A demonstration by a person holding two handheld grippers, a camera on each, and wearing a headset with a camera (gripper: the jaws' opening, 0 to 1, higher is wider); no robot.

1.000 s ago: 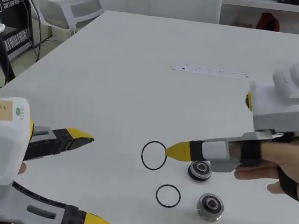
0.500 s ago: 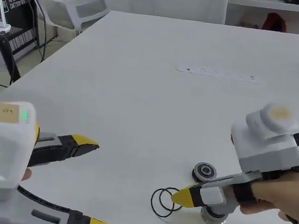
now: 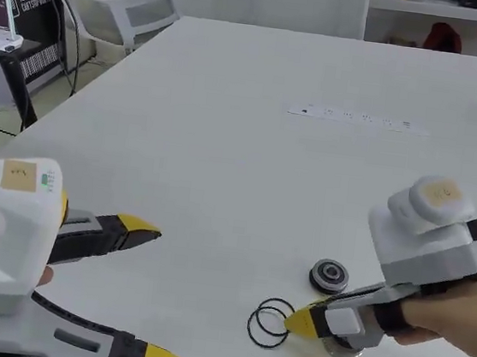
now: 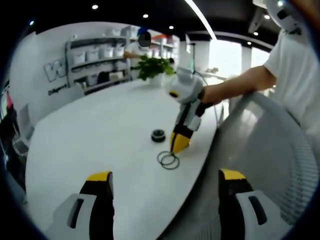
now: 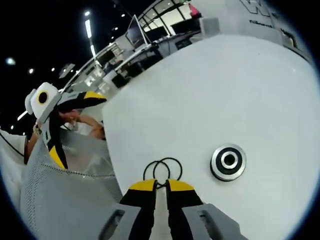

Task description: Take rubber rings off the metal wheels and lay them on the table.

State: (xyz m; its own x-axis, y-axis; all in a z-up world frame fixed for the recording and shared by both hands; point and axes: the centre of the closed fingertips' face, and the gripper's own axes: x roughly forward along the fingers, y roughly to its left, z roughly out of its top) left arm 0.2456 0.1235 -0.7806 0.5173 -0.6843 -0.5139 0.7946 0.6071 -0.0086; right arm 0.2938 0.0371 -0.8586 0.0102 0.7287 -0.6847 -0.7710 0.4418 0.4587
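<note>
1. We see a big white table (image 3: 225, 143) in a bright room. A white power strip (image 3: 355, 118) lies far back on it, and a white chair (image 3: 124, 10) stands at the far left corner.
2. Two black rubber rings (image 3: 270, 322) lie flat on the table near the front edge. They overlap each other a little.
3. A metal wheel (image 3: 328, 275) sits just beside the rings, a bit further back and to the right. It does not touch them.
4. A second wheel (image 3: 341, 354) peeks out from under the right gripper (image 3: 300, 322). We cannot tell if it has a ring on it.
5. The right gripper points its yellow tips at the rings. In the right gripper view its jaws are pressed together, and the near edge of the rubber rings (image 5: 162, 170) sits right between the tips, so it looks pinched. The metal wheel (image 5: 228, 162) is off to the right there.
6. The left gripper (image 3: 177, 303) is at the left front, well apart from the rings. Its jaws are spread wide and hold nothing.
7. In the left gripper view we see the rubber rings (image 4: 168, 160), the metal wheel (image 4: 158, 135) and the right gripper (image 4: 178, 142) between the wide jaws.
</note>
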